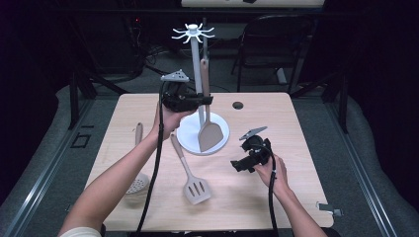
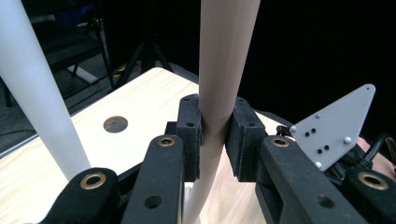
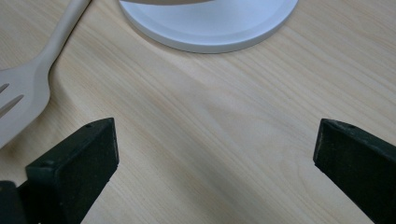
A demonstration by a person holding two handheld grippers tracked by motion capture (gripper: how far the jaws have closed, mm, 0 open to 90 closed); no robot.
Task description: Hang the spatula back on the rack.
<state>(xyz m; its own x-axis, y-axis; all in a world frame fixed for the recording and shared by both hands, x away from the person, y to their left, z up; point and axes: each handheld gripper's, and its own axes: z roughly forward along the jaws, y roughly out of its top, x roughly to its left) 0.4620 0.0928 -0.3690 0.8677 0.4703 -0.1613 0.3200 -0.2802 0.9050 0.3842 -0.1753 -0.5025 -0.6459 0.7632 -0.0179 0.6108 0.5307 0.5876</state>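
Observation:
A beige solid spatula [image 1: 209,133] stands upright beside the white pole [image 1: 196,64] of a hook rack. My left gripper [image 1: 206,100] is shut on its handle [image 2: 224,56], and the pads [image 2: 189,135] press it from both sides. The blade hangs low in front of the rack's round white base [image 1: 190,138]; whether it touches the base I cannot tell. My right gripper [image 1: 237,165] rests low over the table to the right of the base, open, with bare wood between its fingers [image 3: 74,158].
A beige slotted spatula [image 1: 190,175] lies in front of the base, and a skimmer spoon [image 1: 137,180] lies near the table's left front. A round hole [image 1: 237,105] is in the tabletop behind the base. The rack's hooks [image 1: 193,32] spread out at the pole's top.

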